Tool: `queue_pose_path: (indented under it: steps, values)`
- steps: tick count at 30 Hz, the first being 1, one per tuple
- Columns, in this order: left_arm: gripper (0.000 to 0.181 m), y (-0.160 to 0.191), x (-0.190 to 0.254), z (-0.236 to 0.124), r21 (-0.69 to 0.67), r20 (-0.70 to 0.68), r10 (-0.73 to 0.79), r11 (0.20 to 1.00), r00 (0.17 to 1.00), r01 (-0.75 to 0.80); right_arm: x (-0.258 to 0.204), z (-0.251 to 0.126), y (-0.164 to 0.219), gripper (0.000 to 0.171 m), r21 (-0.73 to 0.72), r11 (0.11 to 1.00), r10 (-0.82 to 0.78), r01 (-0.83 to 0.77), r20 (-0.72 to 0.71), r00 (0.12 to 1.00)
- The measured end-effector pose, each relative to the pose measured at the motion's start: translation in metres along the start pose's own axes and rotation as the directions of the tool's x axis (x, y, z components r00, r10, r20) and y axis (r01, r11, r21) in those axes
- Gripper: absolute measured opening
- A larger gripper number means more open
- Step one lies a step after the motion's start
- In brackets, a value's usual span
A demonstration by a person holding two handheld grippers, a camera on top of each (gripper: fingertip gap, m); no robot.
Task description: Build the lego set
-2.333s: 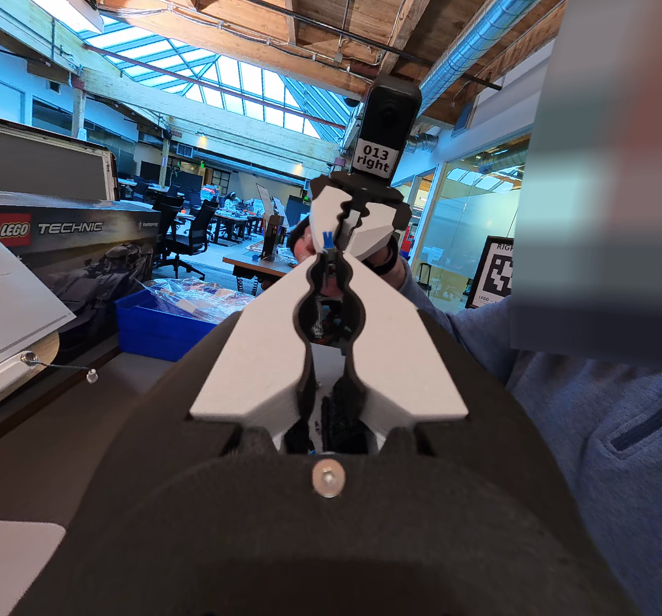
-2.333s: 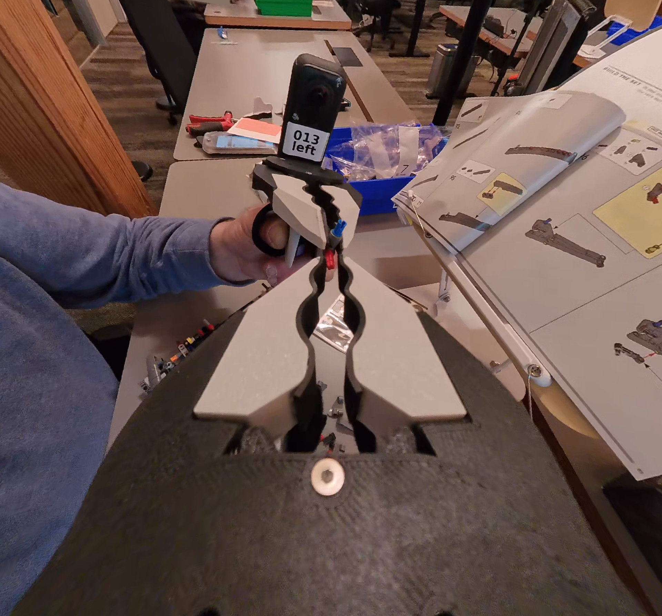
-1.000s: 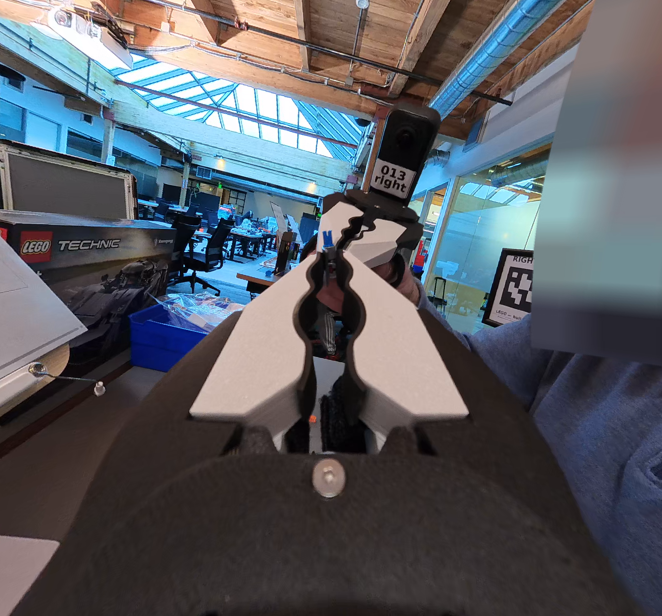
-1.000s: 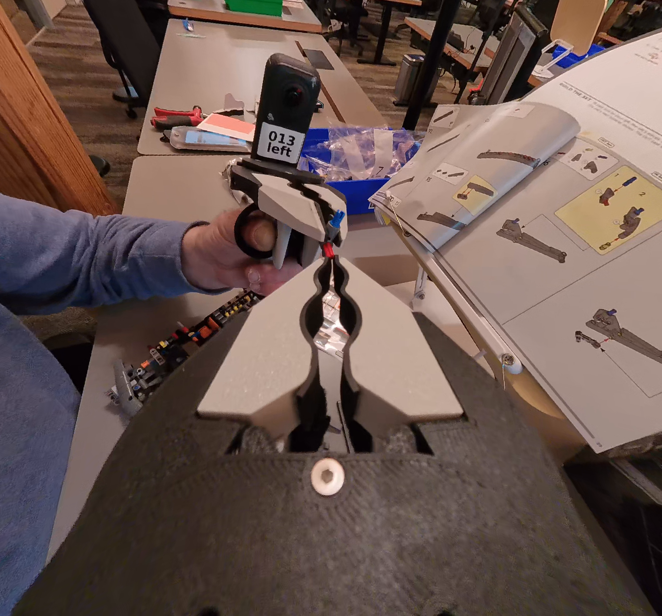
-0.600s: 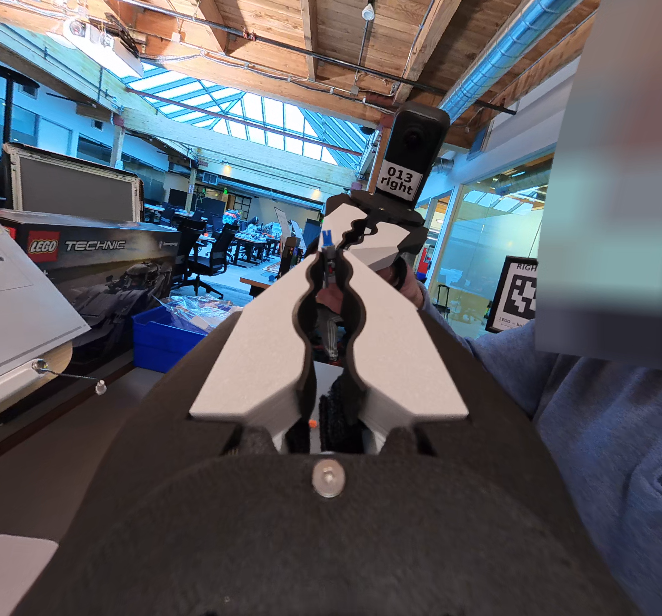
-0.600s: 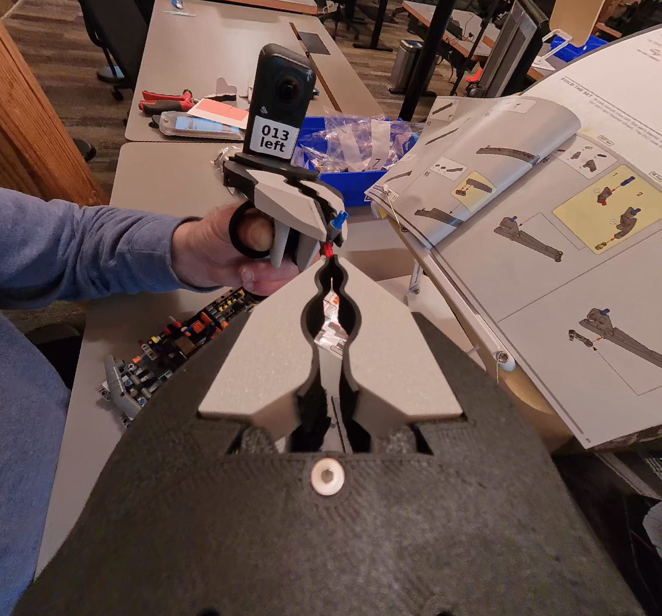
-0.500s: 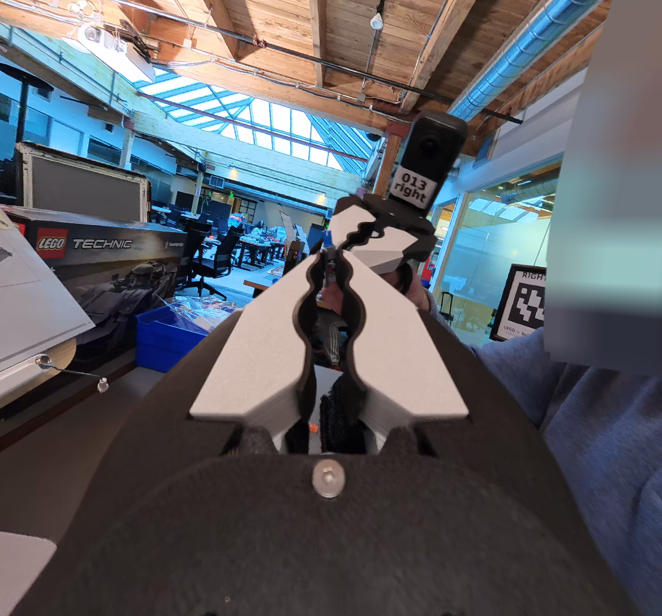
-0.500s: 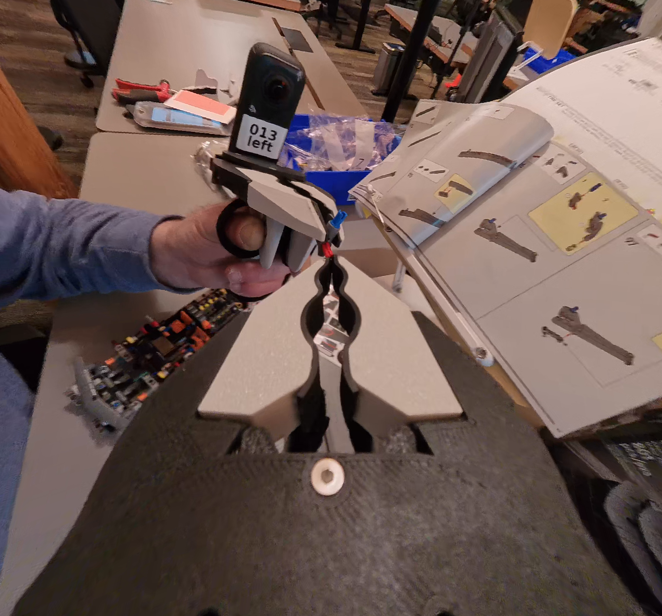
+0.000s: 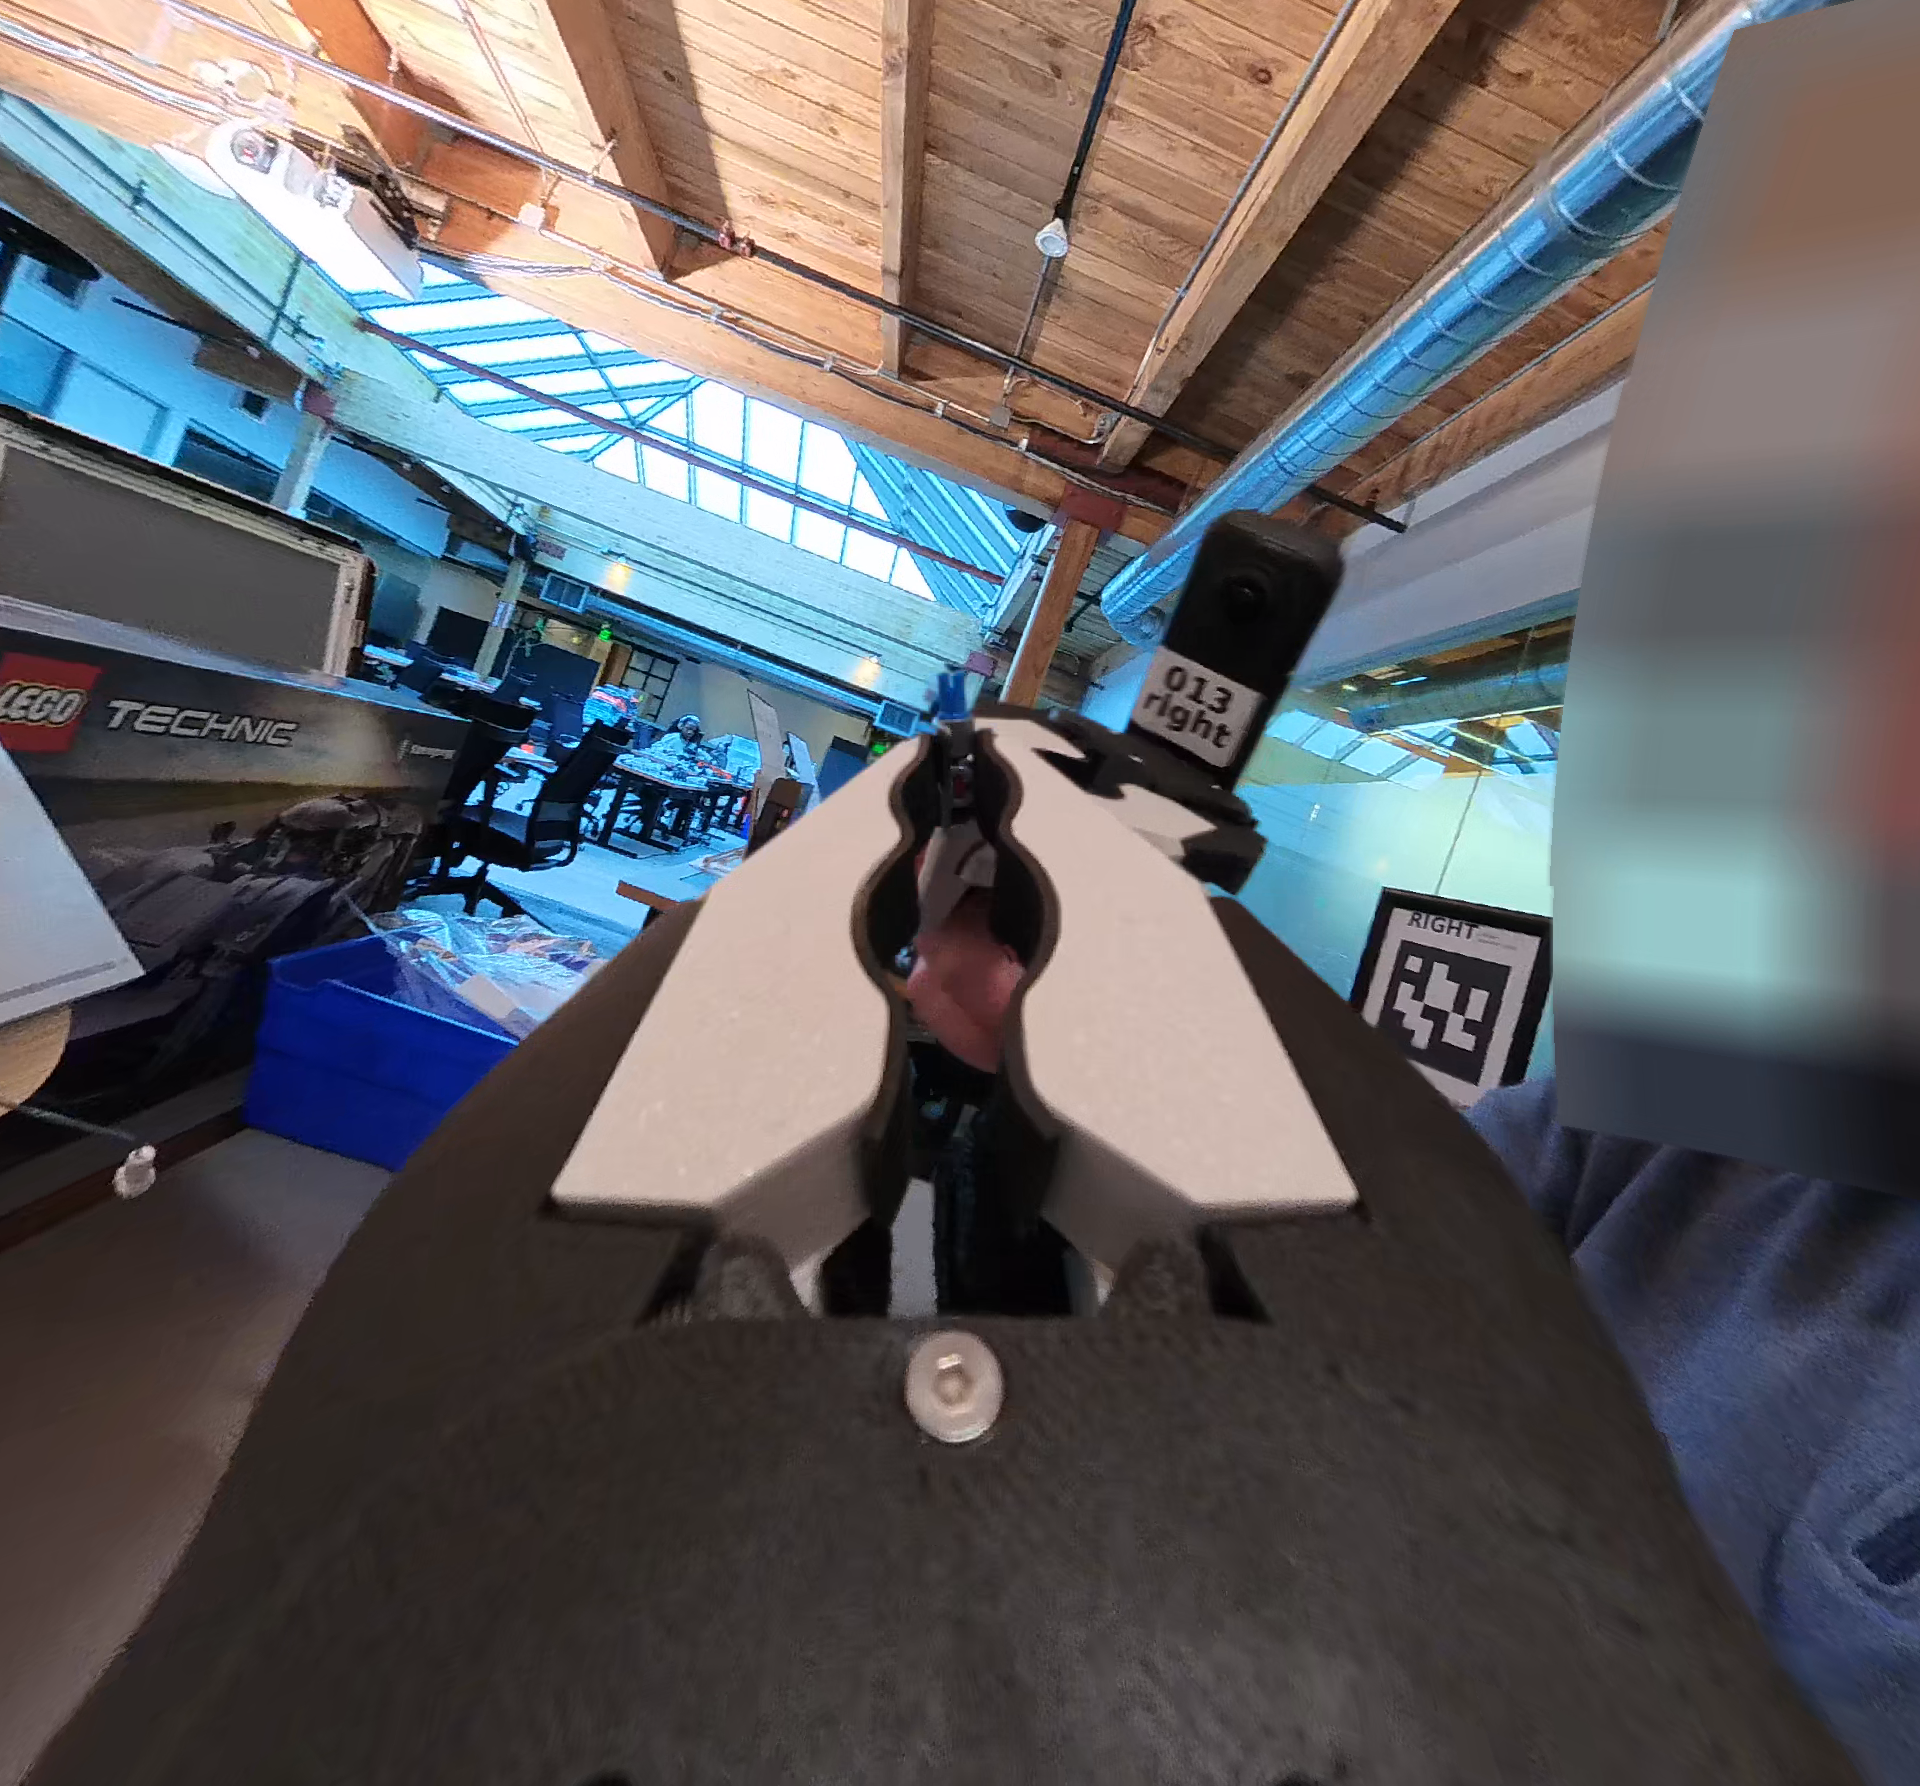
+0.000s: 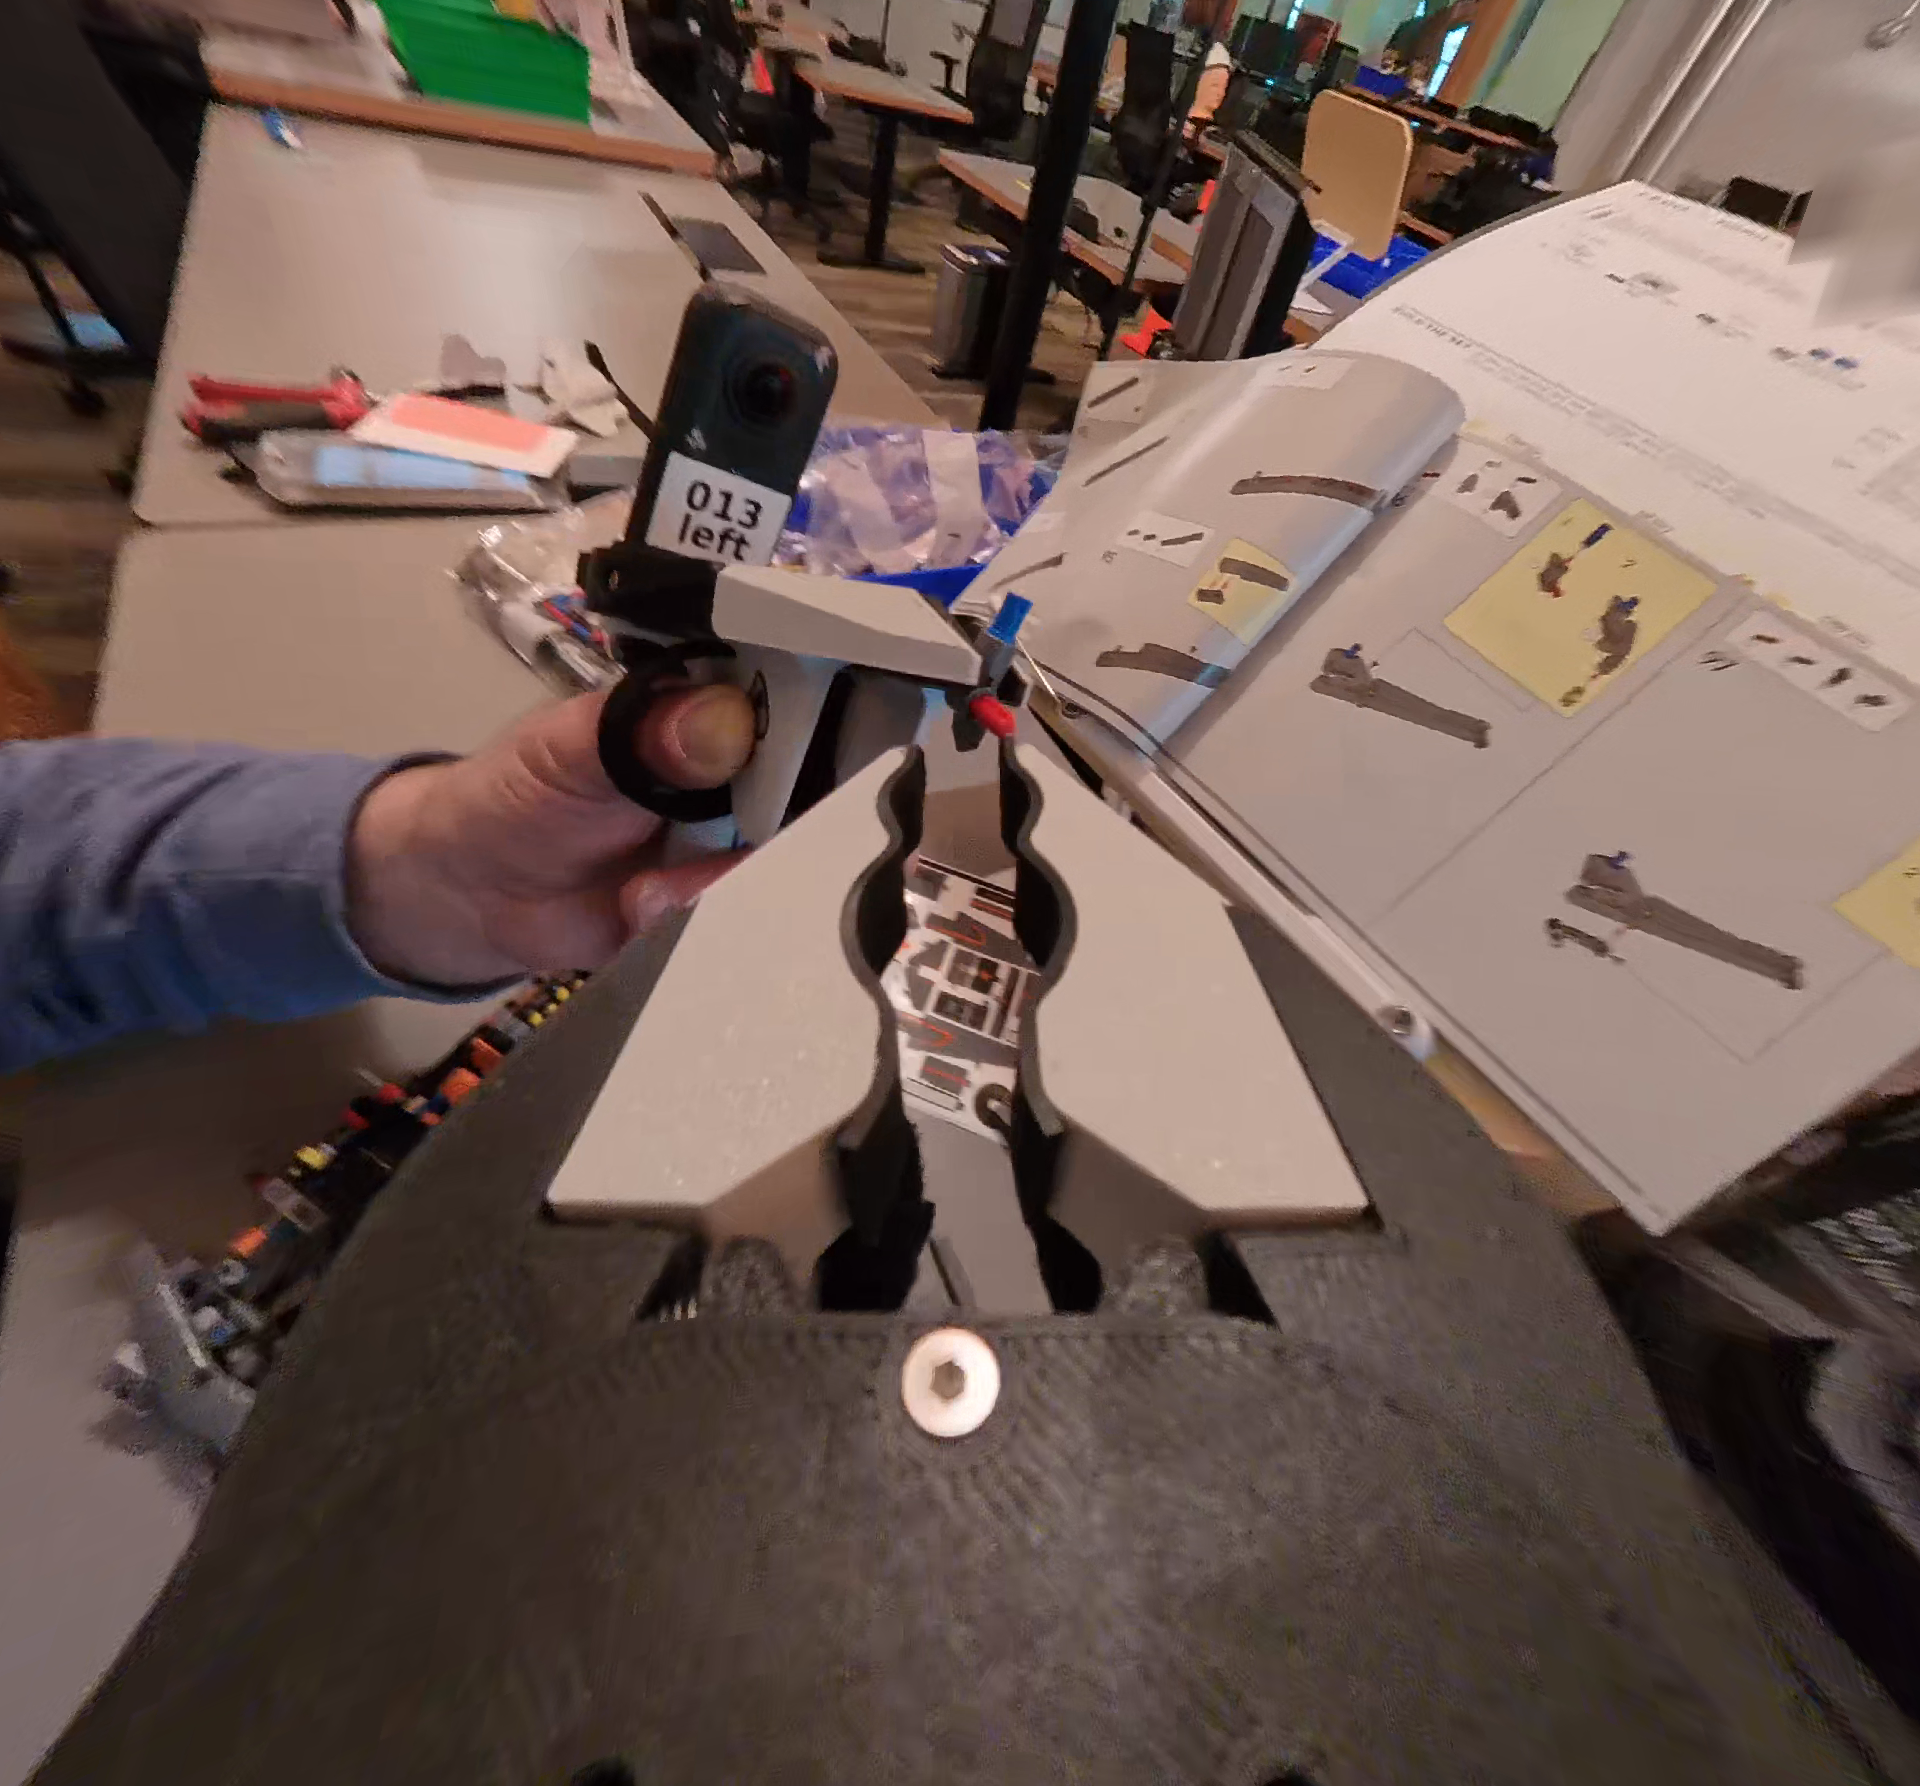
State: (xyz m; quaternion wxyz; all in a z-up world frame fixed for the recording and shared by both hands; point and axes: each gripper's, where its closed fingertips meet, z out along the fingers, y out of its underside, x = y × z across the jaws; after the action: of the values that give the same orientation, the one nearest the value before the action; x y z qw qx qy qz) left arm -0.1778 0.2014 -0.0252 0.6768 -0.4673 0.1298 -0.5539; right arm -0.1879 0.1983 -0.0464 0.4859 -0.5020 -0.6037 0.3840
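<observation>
My left gripper (image 10: 982,671) is held in a hand above the table and is shut on a small grey lego piece with a blue pin (image 10: 1008,616) on top and a red pin (image 10: 987,713) below. In the left wrist view the left gripper (image 9: 954,749) points upward with the blue pin (image 9: 948,697) sticking out past its tips. My right gripper (image 10: 961,760) sits just below the red pin with its jaws a little apart and nothing between them. Its fingertips almost touch the pin.
An open instruction booklet (image 10: 1507,749) leans on a stand at the right. A blue bin (image 9: 353,1040) of plastic bags stands behind it, beside the lego box (image 9: 208,801). A part-built lego assembly (image 10: 343,1165) and a sticker sheet (image 10: 956,988) lie on the table below. My two grippers' fingertips are within a few centimetres of each other.
The right gripper's jaws have spread apart and no longer pinch the red pin. The left gripper has tilted further upward with the piece still in it.
</observation>
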Motion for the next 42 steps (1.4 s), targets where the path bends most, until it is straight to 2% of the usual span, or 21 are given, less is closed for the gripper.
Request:
queue_pose_path:
  steps: [4, 9, 13, 33, 42]
  values:
    - [0.005, -0.003, 0.005, 0.0, 0.014, -0.034, 0.002, 1.0, 0.999, -0.002, -0.003, -0.001, -0.006, 0.001, 0.078, 0.987, 0.132, -0.141, 0.107, 0.986]
    - [0.004, -0.007, 0.016, 0.0, 0.043, -0.102, 0.001, 0.999, 0.995, 0.003, -0.011, -0.004, -0.015, 0.0, 0.16, 0.948, 0.232, -0.275, 0.243, 0.942]
    - [0.004, -0.009, 0.02, 0.0, 0.049, -0.118, 0.008, 0.999, 0.993, -0.002, -0.013, -0.005, -0.018, 0.0, 0.191, 0.929, 0.254, -0.317, 0.294, 0.921]
    - [0.005, -0.008, 0.014, -0.001, -0.006, -0.057, 0.075, 0.997, 0.996, -0.076, -0.004, -0.012, -0.015, 0.0, 0.24, 0.887, 0.306, -0.393, 0.331, 0.893]
    - [0.012, 0.001, 0.014, 0.002, -0.065, -0.07, 0.098, 0.993, 0.993, -0.102, -0.002, -0.014, -0.014, 0.0, 0.241, 0.875, 0.327, -0.419, 0.344, 0.88]
